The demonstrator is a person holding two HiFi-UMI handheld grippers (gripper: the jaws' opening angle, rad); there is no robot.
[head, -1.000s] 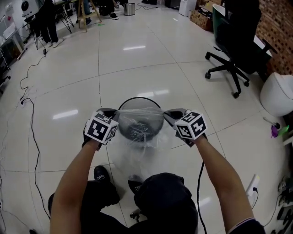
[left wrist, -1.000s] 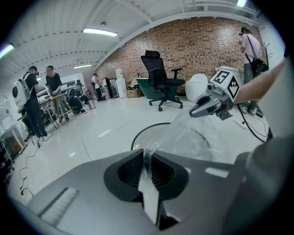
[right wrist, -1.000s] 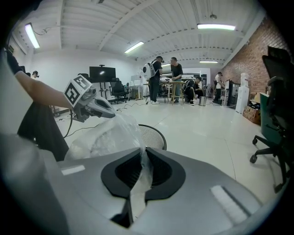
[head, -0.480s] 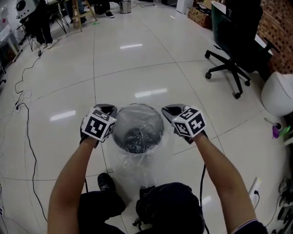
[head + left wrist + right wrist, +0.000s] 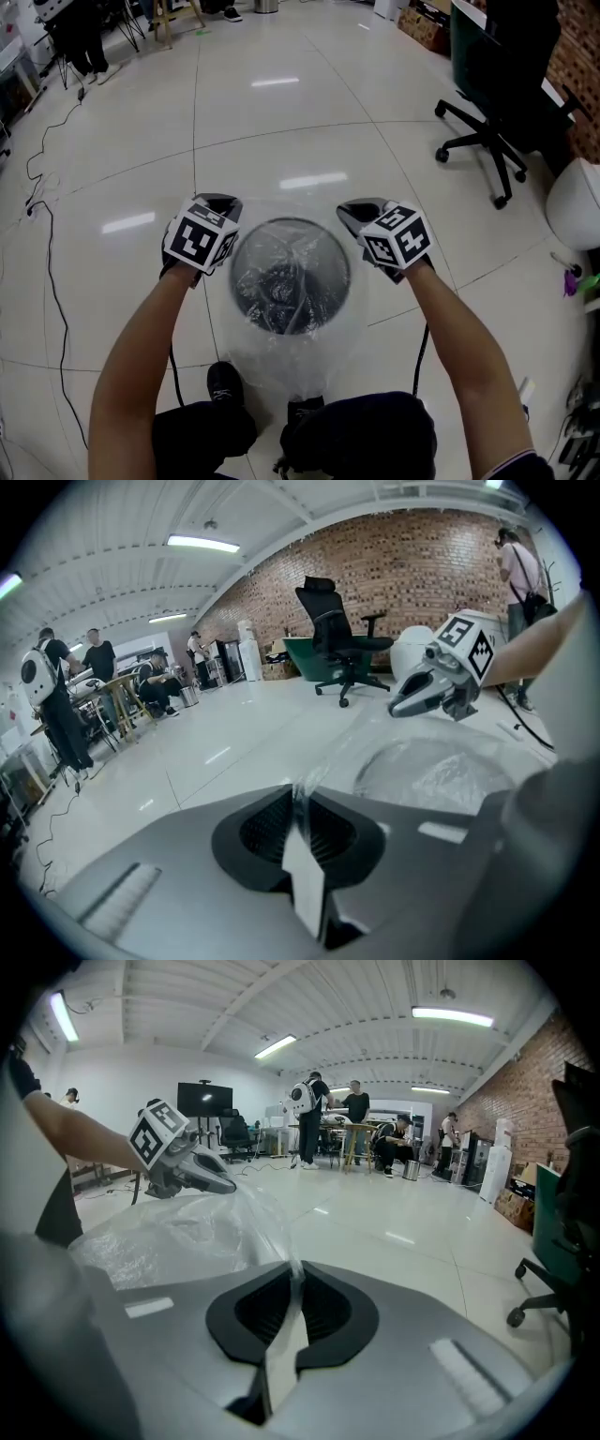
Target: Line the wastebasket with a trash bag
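The head view looks steeply down from above the person, close over the wastebasket (image 5: 291, 220) at frame centre, with both arms entering from the lower edge. The left gripper view rides low behind the left gripper (image 5: 302, 794) and faces a brick wall (image 5: 403, 555), with the right gripper (image 5: 401, 705) at upper right. The right gripper view faces roughly the opposite way, with the other gripper at upper left. All three seem to share the trash bag (image 5: 300, 361).
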